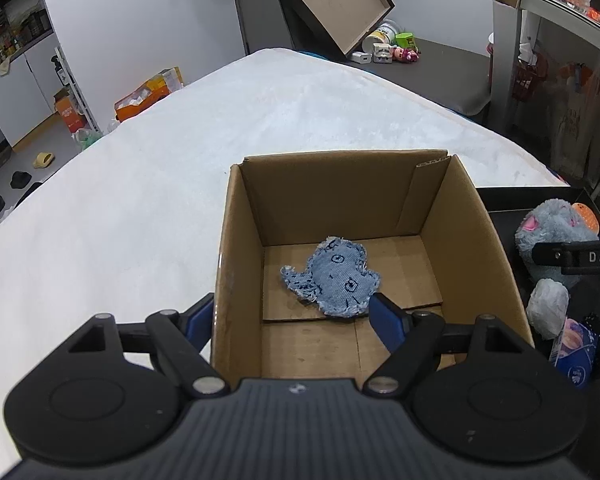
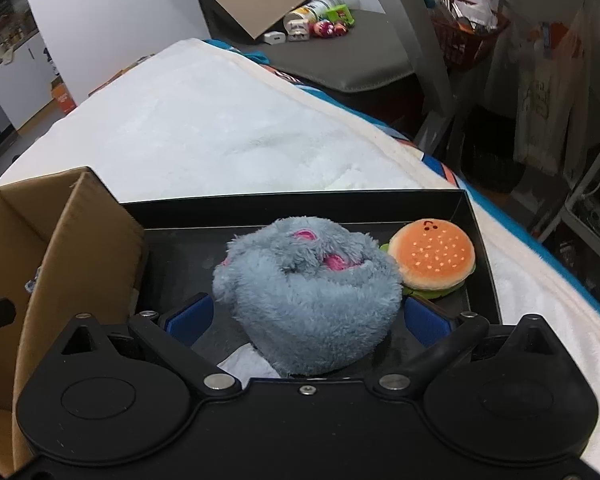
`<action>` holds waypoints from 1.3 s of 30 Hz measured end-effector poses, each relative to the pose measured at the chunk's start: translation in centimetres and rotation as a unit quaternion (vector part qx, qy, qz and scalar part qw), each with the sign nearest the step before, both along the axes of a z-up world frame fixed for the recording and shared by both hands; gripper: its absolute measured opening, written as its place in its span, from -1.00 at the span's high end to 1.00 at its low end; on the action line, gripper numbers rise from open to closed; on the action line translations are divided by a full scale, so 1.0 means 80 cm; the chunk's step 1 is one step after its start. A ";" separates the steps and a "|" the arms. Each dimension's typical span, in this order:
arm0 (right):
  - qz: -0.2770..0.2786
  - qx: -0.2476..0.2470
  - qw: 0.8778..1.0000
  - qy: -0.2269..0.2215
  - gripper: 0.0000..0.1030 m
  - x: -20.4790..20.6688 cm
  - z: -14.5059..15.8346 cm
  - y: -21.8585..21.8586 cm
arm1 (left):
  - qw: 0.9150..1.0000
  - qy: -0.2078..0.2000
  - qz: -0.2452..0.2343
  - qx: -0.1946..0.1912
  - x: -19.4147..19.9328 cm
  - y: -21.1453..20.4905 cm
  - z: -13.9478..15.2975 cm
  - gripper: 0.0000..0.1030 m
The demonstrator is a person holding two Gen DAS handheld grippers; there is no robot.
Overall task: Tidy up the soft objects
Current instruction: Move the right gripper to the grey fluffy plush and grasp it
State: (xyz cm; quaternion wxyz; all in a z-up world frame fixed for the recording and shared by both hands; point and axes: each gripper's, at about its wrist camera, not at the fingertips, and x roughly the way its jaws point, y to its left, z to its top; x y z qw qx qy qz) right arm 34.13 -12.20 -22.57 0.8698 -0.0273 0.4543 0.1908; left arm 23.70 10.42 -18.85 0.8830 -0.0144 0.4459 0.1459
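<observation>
A denim ghost-shaped soft toy [image 1: 332,278] lies on the floor of an open cardboard box [image 1: 236,240]. My left gripper [image 1: 292,316] is open above the box's near edge, one finger outside the left wall, one inside near the toy. In the right wrist view a grey plush with pink spots [image 2: 312,296] sits in a black tray [image 2: 292,204] beside a plush hamburger [image 2: 432,256]. My right gripper [image 2: 308,316] is open, its blue pads [image 2: 190,316] on either side of the grey plush, apart from it. The box [image 2: 60,240] stands left of the tray.
Box and tray rest on a white fluffy blanket [image 1: 140,184] over a bed. A white crumpled item [image 1: 548,304] and a blue packet [image 1: 576,356] lie in the tray. A dark table with small toys [image 1: 396,52] stands beyond the bed.
</observation>
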 end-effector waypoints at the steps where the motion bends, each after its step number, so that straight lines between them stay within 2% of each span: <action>1: 0.000 0.001 1.000 0.000 -0.99 0.001 -0.001 0.001 | 1.000 0.001 0.000 0.000 0.001 -0.001 -0.001 -0.54; 3: 0.000 -0.001 1.000 -0.001 -0.98 0.003 -0.003 0.002 | 1.000 0.001 -0.001 0.000 0.002 0.000 -0.002 -0.54; 5: -0.001 -0.004 1.000 -0.005 -0.75 0.005 -0.004 0.002 | 1.000 0.001 -0.001 -0.002 0.003 0.001 -0.002 -0.54; 7: -0.001 0.003 1.000 -0.004 -0.62 0.005 -0.003 0.002 | 1.000 0.001 0.000 -0.004 0.004 0.002 -0.002 -0.54; 8: 0.000 0.004 1.000 -0.007 -0.43 0.005 -0.001 0.002 | 1.000 0.000 0.000 -0.006 0.004 0.002 -0.002 -0.54; 12: 0.003 0.005 1.000 -0.010 -0.24 0.002 0.003 0.001 | 1.000 -0.003 0.000 -0.010 0.002 0.004 -0.002 -0.54; 21: 0.014 -0.001 0.999 -0.031 -0.19 -0.009 0.027 0.008 | 1.000 -0.009 0.001 -0.023 -0.006 0.012 0.000 -0.54; 39: 0.083 -0.017 0.989 -0.124 -0.21 -0.050 0.106 0.063 | 0.997 -0.042 0.019 -0.058 -0.033 0.039 0.009 -0.53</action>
